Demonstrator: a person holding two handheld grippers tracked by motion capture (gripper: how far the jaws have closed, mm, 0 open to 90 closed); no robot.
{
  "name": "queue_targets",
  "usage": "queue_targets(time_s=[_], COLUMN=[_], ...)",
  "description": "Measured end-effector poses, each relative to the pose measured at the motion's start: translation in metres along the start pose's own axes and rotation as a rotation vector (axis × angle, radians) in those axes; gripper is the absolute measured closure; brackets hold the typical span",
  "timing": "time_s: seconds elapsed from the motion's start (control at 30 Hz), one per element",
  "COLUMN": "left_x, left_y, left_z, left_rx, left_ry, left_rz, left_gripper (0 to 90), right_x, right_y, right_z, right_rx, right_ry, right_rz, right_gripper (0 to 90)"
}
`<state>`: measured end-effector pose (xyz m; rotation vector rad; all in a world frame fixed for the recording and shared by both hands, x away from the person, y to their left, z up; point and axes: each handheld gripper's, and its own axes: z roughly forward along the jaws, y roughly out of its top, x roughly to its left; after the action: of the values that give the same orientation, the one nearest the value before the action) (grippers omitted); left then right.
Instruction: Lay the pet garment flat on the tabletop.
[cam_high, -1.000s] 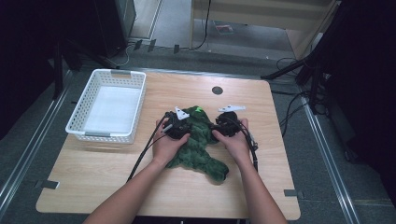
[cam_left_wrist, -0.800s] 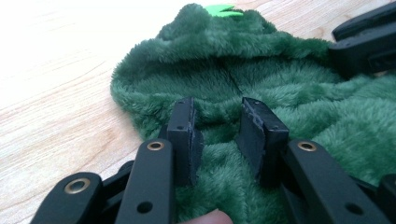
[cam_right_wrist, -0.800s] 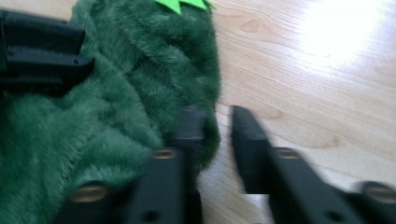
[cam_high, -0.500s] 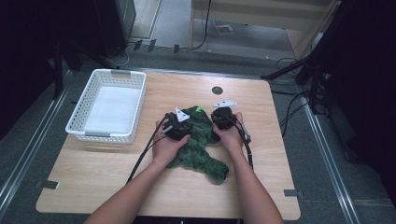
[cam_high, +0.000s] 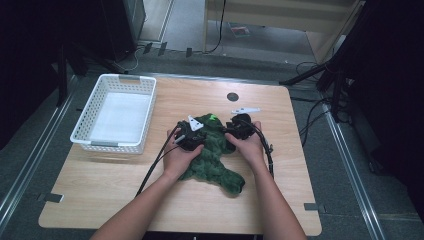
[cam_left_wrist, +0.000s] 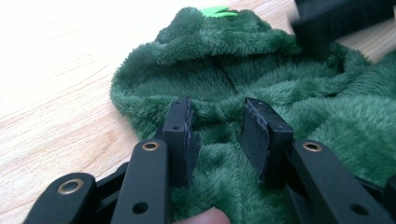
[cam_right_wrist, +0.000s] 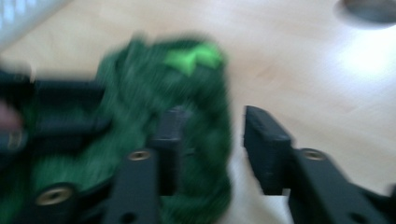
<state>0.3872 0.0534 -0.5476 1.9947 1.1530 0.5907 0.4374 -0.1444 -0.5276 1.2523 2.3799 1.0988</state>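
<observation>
A: How are the jaws set?
B: The left gripper (cam_left_wrist: 217, 133) is held parted, pressed onto the green plush garment (cam_left_wrist: 261, 88). The right gripper (cam_right_wrist: 210, 140) is parted too, straddling the garment's edge.

A: And the garment?
B: It is spread mid-frame on the table (cam_high: 125, 180), its long axis running from lower right to upper left, beside the white basket (cam_high: 117, 112).

Light wooden table (cam_high: 125, 200). 1 white mesh basket (cam_high: 85, 137) near left edge; 1 green plush garment (cam_high: 215, 160) at centre; dark round port (cam_high: 232, 96) by far edge.
</observation>
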Motion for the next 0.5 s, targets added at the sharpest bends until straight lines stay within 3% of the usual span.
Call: queue_targets(time_s=[0.07, 0.1, 0.13, 0.2, 0.3, 0.4, 0.47, 0.5], left_x=[0.0, -0.001, -0.001, -0.002, -0.003, 0.0, 0.004, 0.006], left_y=[0.0, 0.0, 0.0, 0.0, 0.0, 0.0, 0.001, 0.002], left_z=[0.0, 0.0, 0.0, 0.0, 0.0, 0.0, -0.003, -0.006], left_rx=[0.002, 0.001, 0.001, 0.003, 0.009, -0.001, -0.038, -0.061], left_ry=[0.001, -0.001, 0.0, 0.005, 0.011, 0.001, -0.028, -0.044], left_rz=[0.003, 0.003, 0.006, 0.015, 0.023, -0.001, -0.034, -0.054], left_gripper=[63.3, 63.2, 63.1, 63.0, 63.0, 62.2, 56.3, 56.3], right_x=[0.004, 0.004, 0.003, 0.0, 0.0, 0.002, 0.002, 0.002], right_y=[-0.003, -0.003, -0.002, 0.005, 0.009, 0.012, 0.014, 0.015], right_z=[0.006, 0.008, 0.01, 0.018, 0.025, 0.03, 0.023, 0.016], right_rx=[0.053, 0.047, 0.036, 0.005, -0.004, -0.013, -0.027, -0.04], right_ry=[-0.051, -0.069, -0.07, -0.122, -0.149, -0.141, -0.132, -0.132], right_rz=[-0.057, -0.069, -0.066, -0.041, -0.059, -0.077, -0.051, -0.036], right_gripper=[75.1, 84.3, 87.8, 89.9, 90.0, 84.3, 59.1, 57.4])
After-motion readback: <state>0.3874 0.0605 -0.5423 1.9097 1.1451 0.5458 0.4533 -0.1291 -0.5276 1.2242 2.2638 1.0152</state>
